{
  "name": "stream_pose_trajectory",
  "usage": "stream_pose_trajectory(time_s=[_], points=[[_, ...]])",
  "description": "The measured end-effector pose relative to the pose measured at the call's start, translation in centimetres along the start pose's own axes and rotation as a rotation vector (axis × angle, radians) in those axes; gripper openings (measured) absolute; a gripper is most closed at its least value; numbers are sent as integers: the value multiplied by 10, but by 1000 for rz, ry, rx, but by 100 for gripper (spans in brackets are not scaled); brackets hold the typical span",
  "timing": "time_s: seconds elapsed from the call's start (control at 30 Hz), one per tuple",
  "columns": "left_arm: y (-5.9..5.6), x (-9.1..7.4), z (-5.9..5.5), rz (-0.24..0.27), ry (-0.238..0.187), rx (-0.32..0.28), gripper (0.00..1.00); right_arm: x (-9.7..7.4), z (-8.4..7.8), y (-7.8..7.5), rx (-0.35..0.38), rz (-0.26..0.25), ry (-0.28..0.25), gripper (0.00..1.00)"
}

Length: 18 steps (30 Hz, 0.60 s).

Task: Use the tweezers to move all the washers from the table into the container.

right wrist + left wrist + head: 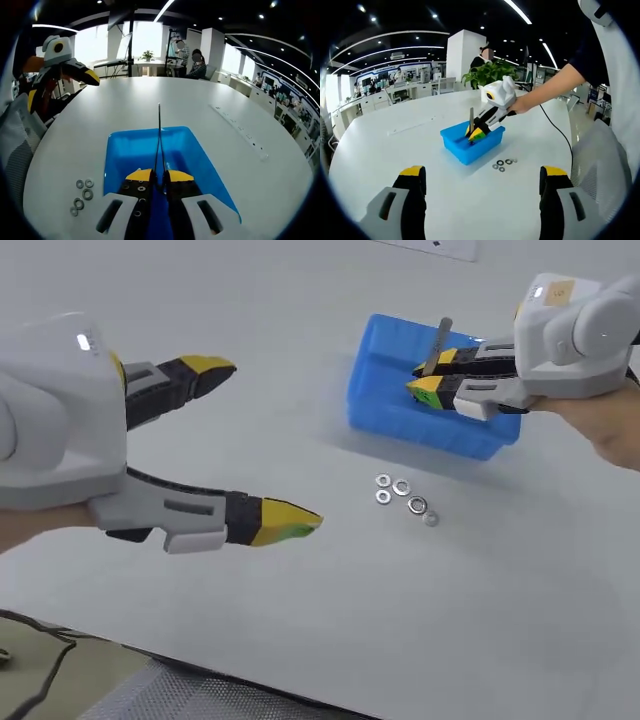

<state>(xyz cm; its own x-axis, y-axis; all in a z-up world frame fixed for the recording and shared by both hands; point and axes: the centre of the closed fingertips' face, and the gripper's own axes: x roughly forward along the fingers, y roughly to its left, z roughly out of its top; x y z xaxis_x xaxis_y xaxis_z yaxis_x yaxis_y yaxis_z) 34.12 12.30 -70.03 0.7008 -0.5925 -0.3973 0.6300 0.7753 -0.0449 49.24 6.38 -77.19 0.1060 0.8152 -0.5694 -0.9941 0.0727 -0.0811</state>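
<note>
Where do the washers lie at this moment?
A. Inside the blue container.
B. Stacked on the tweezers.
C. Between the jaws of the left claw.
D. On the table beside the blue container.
D: the washers lie in a small cluster on the white table, just outside the blue container.

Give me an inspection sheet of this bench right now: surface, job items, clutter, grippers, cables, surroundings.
Surface: white round table, smooth and matte.
Job's things: blue plastic container; five small metal washers on the table beside it, outside it; thin metal tweezers held over the container.
Clutter: long white strip lying on the table past the container.
Grippers: left gripper open, in the air, holding nothing; right gripper shut on the tweezers.
Cables: black cable below the table's near edge.
Surroundings: open office; potted green plant; grey mesh chair.
</note>
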Motion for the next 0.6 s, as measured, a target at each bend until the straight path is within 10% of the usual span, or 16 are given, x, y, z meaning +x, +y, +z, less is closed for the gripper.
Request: stream_pose_trajectory(time_s=[0.6], points=[[-3,0,-3,-8,19,-6,99,-1,7,0,14,0,-22,11]])
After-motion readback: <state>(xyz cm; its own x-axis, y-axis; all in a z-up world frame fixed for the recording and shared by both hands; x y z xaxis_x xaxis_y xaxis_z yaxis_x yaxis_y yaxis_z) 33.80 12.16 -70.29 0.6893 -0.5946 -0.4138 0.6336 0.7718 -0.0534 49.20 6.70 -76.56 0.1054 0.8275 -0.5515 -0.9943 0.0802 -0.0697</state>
